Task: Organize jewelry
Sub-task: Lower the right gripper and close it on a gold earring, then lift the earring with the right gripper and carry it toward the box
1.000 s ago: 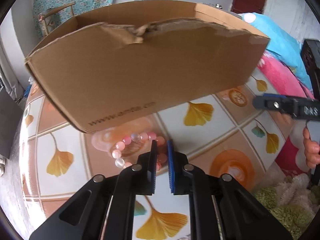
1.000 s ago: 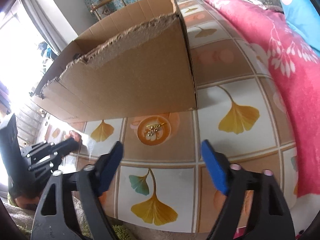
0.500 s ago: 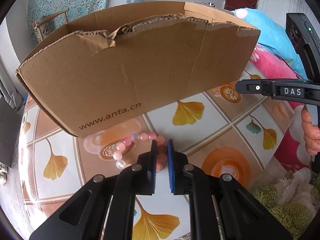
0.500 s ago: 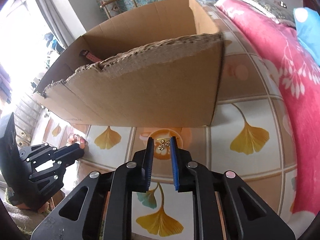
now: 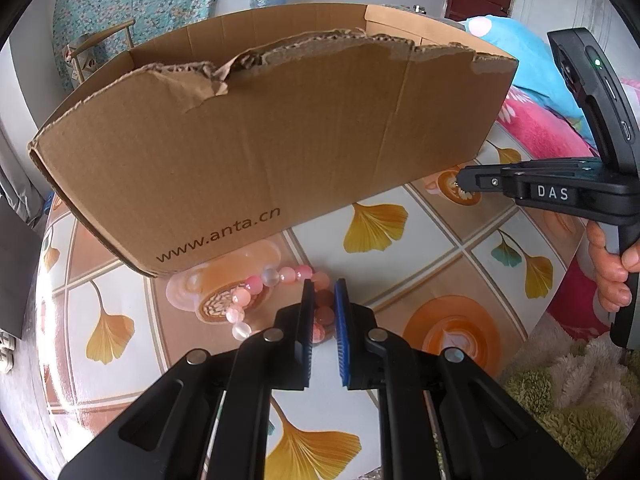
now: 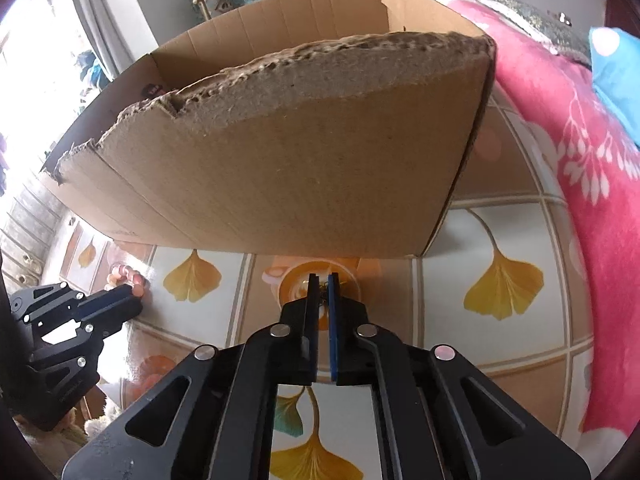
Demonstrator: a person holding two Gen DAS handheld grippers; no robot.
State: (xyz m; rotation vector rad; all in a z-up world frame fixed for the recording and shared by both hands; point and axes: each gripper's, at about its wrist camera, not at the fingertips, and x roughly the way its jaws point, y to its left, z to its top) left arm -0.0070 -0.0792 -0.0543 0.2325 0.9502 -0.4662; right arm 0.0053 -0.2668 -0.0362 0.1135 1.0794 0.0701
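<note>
Left wrist view: the left gripper point(image 5: 322, 286) is clamped on the pink bead bracelet point(image 5: 272, 278), which lies on the patterned table point(image 5: 420, 240) just in front of the cardboard box point(image 5: 260, 152). The right gripper point(image 5: 460, 179) reaches in from the right, beside the box corner.

Right wrist view: the right gripper point(image 6: 323, 282), its jaws having just been closing, pinches a small gold jewelry piece point(image 6: 322, 291) on the table point(image 6: 520, 344), near the box point(image 6: 300, 168) front wall.
</note>
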